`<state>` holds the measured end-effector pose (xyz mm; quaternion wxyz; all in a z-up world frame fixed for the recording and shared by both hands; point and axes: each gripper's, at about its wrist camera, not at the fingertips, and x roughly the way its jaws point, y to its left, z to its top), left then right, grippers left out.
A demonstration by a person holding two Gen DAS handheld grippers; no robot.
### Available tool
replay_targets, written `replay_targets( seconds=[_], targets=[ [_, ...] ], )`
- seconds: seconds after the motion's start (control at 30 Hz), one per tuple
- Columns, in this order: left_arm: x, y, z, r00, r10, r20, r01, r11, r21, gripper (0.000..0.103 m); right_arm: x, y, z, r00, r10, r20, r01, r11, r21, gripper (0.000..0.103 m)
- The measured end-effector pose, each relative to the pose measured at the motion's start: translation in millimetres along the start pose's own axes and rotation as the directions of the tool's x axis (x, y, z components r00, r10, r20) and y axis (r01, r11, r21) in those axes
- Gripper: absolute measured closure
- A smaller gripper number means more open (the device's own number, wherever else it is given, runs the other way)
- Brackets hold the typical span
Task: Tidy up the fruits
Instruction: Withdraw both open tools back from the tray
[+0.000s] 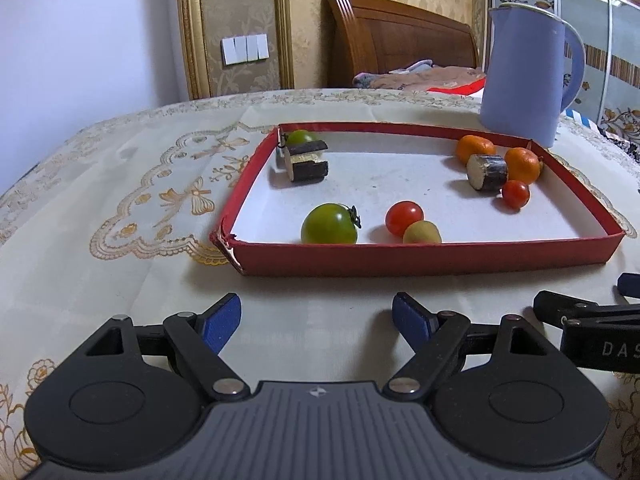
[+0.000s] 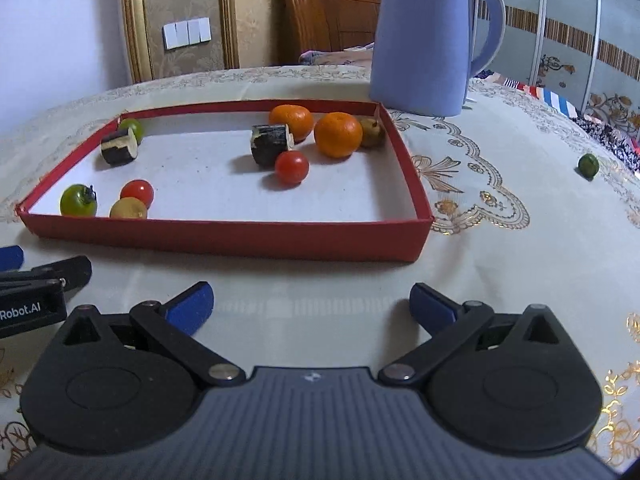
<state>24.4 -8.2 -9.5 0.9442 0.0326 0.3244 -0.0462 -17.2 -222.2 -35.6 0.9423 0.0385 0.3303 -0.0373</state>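
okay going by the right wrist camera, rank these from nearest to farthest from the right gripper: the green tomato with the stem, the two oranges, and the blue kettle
1. Green tomato, tray's near left corner.
2. Two oranges, tray's far right; too close to rank apart.
3. Blue kettle, behind the tray.

Right gripper sits open, in front of the tray.

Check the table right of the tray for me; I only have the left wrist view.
Observer: One small green fruit lies loose on the cloth, right of the tray.
Operator: Report what sits behind the right orange.
Observer: A brownish fruit is wedged in the far right corner, touching that orange.
Operator: Confirm the right gripper.
Observer: The right gripper is open and empty, short of the tray's near wall.
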Motion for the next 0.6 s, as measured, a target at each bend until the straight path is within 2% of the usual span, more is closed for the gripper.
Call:
replay_targets(
  seconds=[0.2,0.6],
  targets=[
    [0.7,-1.2,0.4,1.0,0.023,-0.009,-0.023,1.0,-0.006,0.014,-0.4,0.3,0.2,1.0,-0.003,0.0,0.003,1.0,-0.004,0.0],
    [0.5,1.5,0.7,1.0,0.015,-0.016,-0.015,1.0,-0.024,0.012,-0.4,-0.2,0.3,1.0,0.0,0.002,0.0,1.0,-0.001,0.0]
  ],
)
